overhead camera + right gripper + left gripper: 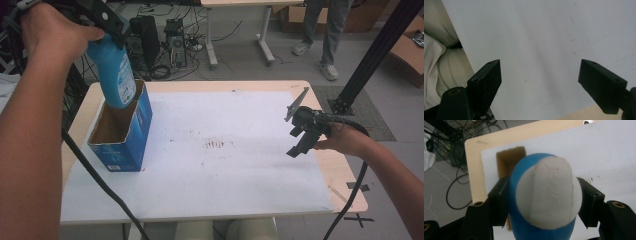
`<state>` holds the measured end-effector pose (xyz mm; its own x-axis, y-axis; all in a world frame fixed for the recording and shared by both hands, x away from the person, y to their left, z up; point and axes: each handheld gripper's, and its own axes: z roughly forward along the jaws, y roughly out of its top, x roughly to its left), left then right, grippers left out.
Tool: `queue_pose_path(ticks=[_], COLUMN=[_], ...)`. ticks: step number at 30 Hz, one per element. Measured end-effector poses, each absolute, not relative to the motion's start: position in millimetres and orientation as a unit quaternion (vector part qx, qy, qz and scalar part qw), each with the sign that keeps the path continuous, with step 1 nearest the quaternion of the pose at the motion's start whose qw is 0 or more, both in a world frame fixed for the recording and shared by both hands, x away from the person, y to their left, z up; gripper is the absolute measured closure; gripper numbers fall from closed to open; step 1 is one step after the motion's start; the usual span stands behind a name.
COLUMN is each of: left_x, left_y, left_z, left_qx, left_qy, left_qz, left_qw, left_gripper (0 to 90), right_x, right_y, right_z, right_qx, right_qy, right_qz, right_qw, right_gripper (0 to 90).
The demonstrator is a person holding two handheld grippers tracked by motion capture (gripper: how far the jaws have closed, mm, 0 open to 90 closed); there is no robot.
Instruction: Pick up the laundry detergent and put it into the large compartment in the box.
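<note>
A blue bottle (pixel 114 70) with a white cap (pixel 549 195) hangs over the open top of a blue cardboard box (pixel 125 132) at the table's left. Its lower end reaches just inside the box mouth (pixel 510 161). My left gripper (pixel 107 30) is shut on the bottle's upper part, jaws pressed against both sides. My right gripper (pixel 300 135) hovers above the white mat (pixel 225 160) near the table's right edge. It is open, with nothing between its fingers (pixel 486 77).
The wooden table (pixel 345 180) carries the white mat, faintly stained in the middle. Behind the table are computer cases and tangled cables (pixel 160 45), another desk, and a person's legs (pixel 320 35). A black frame post (pixel 375 55) slants at the right.
</note>
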<state>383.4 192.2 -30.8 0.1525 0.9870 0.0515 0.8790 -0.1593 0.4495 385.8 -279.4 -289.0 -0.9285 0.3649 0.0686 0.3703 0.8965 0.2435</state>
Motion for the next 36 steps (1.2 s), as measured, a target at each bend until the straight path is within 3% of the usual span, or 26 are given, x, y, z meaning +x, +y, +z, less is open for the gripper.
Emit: queue_pose_path(ticks=[11, 36], left_x=[374, 377], left_y=[213, 237], left_z=[-31, -92], left_qx=[0.706, 0.690], left_qy=[0.666, 0.684], left_qz=[0.176, 0.176], left_qw=[0.163, 0.159], left_gripper=[38.1, 38.2], right_x=[386, 385], right_y=[-278, -278], right_z=[-288, -291], right_qx=[-0.184, -0.185], right_qy=[-0.975, -0.974], right_qz=[-0.128, -0.127], right_qw=[0.009, 0.010], right_gripper=[18.7, 18.9])
